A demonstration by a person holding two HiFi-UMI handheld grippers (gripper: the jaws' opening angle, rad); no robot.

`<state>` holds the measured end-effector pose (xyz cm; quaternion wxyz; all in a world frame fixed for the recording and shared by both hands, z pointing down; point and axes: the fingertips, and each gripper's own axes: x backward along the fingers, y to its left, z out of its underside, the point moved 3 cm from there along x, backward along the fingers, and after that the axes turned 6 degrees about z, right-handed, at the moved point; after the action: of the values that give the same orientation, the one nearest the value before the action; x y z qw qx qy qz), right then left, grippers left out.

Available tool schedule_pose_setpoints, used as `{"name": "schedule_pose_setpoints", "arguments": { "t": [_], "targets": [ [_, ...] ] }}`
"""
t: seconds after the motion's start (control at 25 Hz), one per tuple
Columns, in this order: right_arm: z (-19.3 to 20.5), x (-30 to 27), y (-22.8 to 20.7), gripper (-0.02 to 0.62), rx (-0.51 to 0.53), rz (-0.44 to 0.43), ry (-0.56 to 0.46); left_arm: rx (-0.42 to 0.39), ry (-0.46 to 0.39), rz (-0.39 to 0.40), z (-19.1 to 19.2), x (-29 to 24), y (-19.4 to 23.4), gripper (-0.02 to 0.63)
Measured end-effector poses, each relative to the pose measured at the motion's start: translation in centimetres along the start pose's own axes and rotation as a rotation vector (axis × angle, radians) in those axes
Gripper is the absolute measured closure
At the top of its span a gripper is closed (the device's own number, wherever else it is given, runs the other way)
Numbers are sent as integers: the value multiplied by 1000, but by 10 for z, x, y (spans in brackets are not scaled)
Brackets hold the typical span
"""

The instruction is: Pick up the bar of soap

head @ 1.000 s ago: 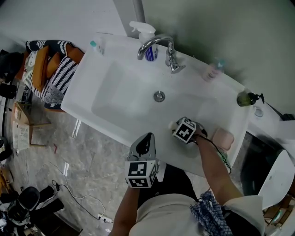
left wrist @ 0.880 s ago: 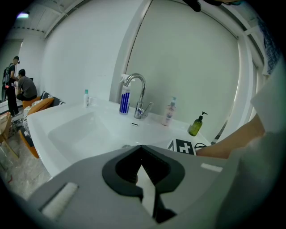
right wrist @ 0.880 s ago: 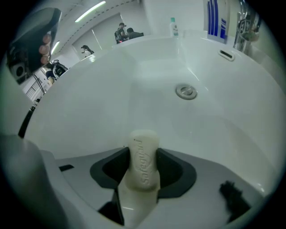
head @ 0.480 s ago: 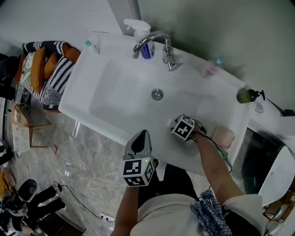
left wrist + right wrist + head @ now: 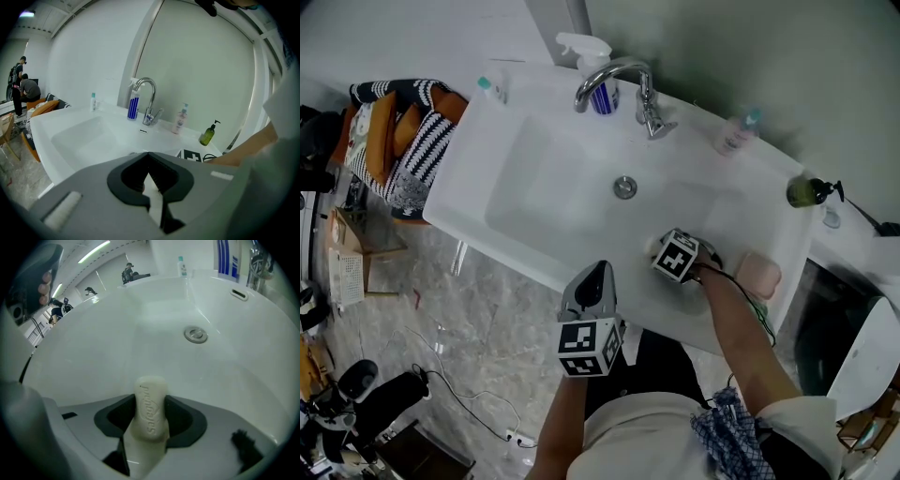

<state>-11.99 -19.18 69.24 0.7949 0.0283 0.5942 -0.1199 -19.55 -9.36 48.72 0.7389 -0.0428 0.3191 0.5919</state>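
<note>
Right gripper (image 5: 151, 416) was clamped on the cream-white oval bar of soap (image 5: 151, 399), one dark pad pressed against each side of it, and the bar's embossed lettering faced the camera. In the right gripper view the soap jutted out past the jaw tips over the bowl of the white ceramic washbasin (image 5: 534, 187), with the round metal drain (image 5: 195, 334) beyond it; whether the bar touched the basin could not be told. From the head view this gripper sat low in the bowl's near right part. The left gripper (image 5: 148, 161) was clenched on nothing, its jaws together, held by the basin's front rim. A curved chrome tap (image 5: 619, 80) stood at the back rim, just beside a blue-striped white spray bottle (image 5: 598, 89).
</note>
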Motion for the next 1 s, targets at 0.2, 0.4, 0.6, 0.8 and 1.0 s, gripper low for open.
{"name": "schedule_pose_setpoints", "arguments": {
  "t": [0.2, 0.4, 0.6, 0.8, 1.0],
  "targets": [
    [0, 7, 2, 387, 4, -11, -7, -4, -9, -3, -2, 2, 0, 597],
    [-4, 31, -7, 377, -12, 56, -80, -18, -9, 12, -2, 0, -7, 597],
    [-8, 63, -11, 354, -24, 123, -146, -26, -10, 40, -3, -2, -13, 597],
    [-11, 92, -6, 336, -12, 181, -212, -31, -19, 70, -7, -5, -21, 597],
    [-9, 128, 5, 334, -19, 256, -269, -38, -24, 107, -9, -7, -31, 591]
  ]
}}
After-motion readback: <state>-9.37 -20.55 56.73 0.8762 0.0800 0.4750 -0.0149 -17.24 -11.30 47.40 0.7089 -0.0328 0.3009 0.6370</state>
